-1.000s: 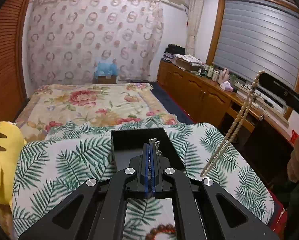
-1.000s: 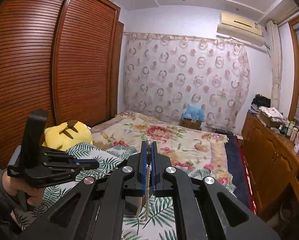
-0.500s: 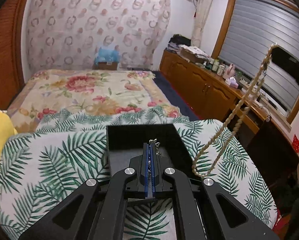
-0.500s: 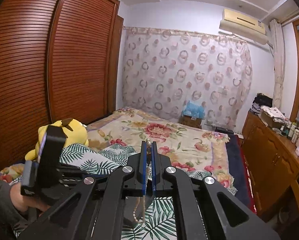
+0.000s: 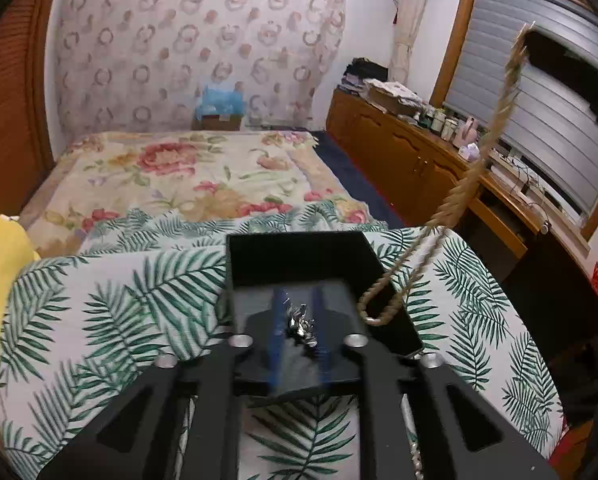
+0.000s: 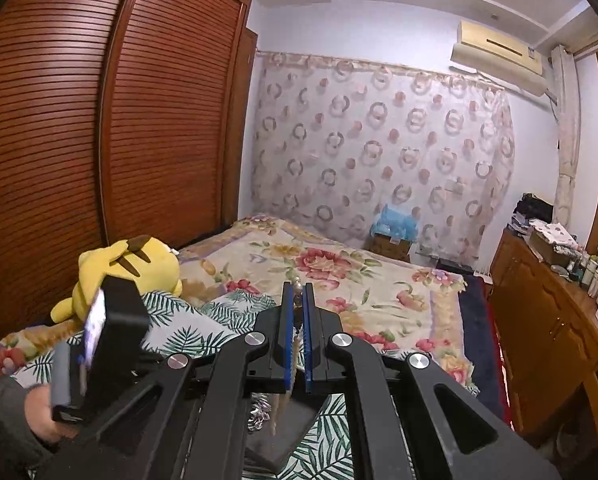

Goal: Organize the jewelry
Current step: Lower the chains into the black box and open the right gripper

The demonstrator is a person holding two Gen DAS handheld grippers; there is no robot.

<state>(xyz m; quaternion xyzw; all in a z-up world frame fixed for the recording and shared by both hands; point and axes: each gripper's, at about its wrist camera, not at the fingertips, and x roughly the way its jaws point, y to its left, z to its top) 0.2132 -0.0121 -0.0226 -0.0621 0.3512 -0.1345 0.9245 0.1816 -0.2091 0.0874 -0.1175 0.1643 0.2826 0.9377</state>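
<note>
A black open box [image 5: 295, 260] lies on a palm-leaf cloth [image 5: 119, 300]. My left gripper [image 5: 297, 300] hangs just above the box floor. Its jaws are opening, and a small silver trinket [image 5: 299, 322] sits loose between the blurred blue pads. My right gripper [image 6: 297, 300] is shut on a long beige bead necklace [image 6: 283, 396] that dangles under it. In the left wrist view the right gripper [image 5: 535, 38] is high at the right. The bead necklace [image 5: 463, 188] slants down from it, and its bottom loop reaches the box's right rim.
A yellow plush toy [image 6: 127, 264] lies at the left of the bed, by the slatted wardrobe [image 6: 79, 120]. A floral bedspread [image 5: 179, 172] stretches beyond the box. A wooden cabinet [image 5: 419, 160] crowded with bottles runs along the right wall.
The left jaws have parted, so the silver trinket is no longer pinched, and the left gripper has come down toward the box. The necklace has swung left; its loop now reaches the box's rim.
</note>
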